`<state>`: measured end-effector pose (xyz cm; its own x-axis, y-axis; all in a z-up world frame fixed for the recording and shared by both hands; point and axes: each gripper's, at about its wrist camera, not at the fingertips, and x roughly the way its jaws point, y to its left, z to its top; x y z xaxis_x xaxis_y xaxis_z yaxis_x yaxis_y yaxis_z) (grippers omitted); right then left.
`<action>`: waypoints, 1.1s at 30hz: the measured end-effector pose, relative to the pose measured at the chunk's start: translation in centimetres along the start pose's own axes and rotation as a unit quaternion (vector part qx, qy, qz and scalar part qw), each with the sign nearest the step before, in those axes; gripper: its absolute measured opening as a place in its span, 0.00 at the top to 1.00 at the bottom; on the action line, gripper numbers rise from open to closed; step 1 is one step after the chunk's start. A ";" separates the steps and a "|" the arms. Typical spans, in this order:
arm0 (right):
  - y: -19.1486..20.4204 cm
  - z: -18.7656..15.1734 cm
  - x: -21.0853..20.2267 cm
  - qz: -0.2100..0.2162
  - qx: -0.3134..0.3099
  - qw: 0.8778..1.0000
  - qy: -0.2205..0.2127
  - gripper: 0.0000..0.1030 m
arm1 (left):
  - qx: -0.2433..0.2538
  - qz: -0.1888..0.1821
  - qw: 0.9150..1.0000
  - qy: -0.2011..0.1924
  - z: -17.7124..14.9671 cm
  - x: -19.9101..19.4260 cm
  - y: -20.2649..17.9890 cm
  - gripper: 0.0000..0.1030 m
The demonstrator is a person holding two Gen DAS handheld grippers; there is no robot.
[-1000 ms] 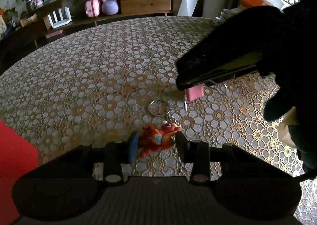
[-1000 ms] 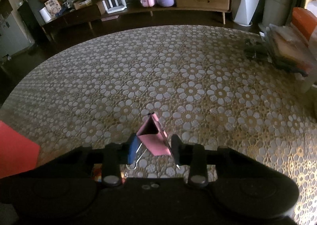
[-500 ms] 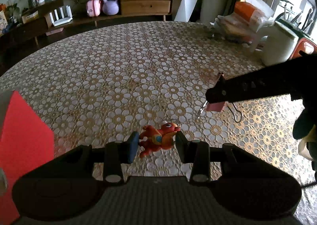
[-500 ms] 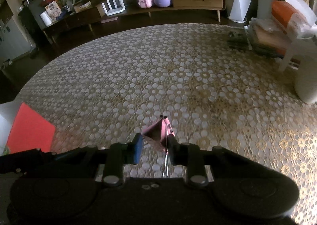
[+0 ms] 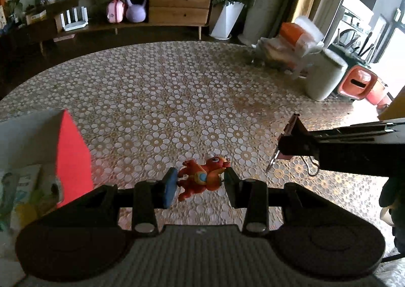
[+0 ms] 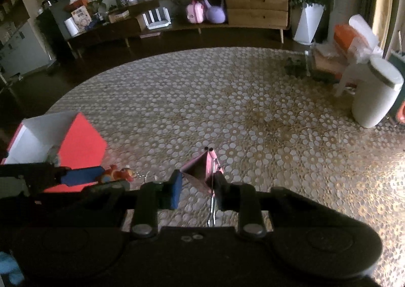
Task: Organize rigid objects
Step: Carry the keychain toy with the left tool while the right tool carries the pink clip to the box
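Observation:
My left gripper [image 5: 200, 182] is shut on an orange dragon keychain toy [image 5: 202, 177] and holds it above the patterned table. The toy also shows in the right wrist view [image 6: 117, 172], with its ring hanging. My right gripper [image 6: 197, 183] is shut on a pink binder clip [image 6: 201, 170], its wire handles hanging down. In the left wrist view the right gripper [image 5: 286, 144] comes in from the right with the clip [image 5: 291, 125]. A red box [image 5: 72, 158] with a white inside stands at the left, and also shows in the right wrist view [image 6: 81, 140].
The round table wears a floral lace cloth [image 5: 177, 99]. A white bin [image 6: 374, 94] and a chair with stacked bags [image 5: 291, 44] stand beyond the table's right edge. A low wooden sideboard [image 5: 162, 11] runs along the back wall.
Both grippers have risen from the table with their objects. The view has widened. The red box has come further into view at the left.

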<state>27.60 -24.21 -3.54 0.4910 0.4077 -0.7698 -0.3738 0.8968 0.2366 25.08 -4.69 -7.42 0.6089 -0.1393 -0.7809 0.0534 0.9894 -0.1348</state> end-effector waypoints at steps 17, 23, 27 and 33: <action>8.9 -1.8 -6.1 0.031 -0.067 0.997 -0.022 0.75 | -0.023 0.034 0.999 -0.027 -1.3 -10.9 7.6 0.62; 12.6 -1.6 -5.8 0.044 -0.089 0.995 -0.022 0.75 | -0.036 0.059 0.997 -0.040 -1.8 -13.4 11.8 0.62; 15.3 -1.4 -4.9 0.055 -0.105 0.993 -0.017 0.75 | -0.048 0.075 0.995 -0.043 -2.2 -14.3 14.5 0.62; 19.6 -1.0 -2.3 0.070 -0.127 0.989 -0.006 0.75 | -0.063 0.100 0.992 -0.038 -2.8 -14.3 18.6 0.62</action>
<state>18.34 -7.75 2.29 0.4289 0.5278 -0.7331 -0.6229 0.7605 0.1831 15.18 15.60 -0.47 0.6556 0.0682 -0.7520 -0.1707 0.9835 -0.0596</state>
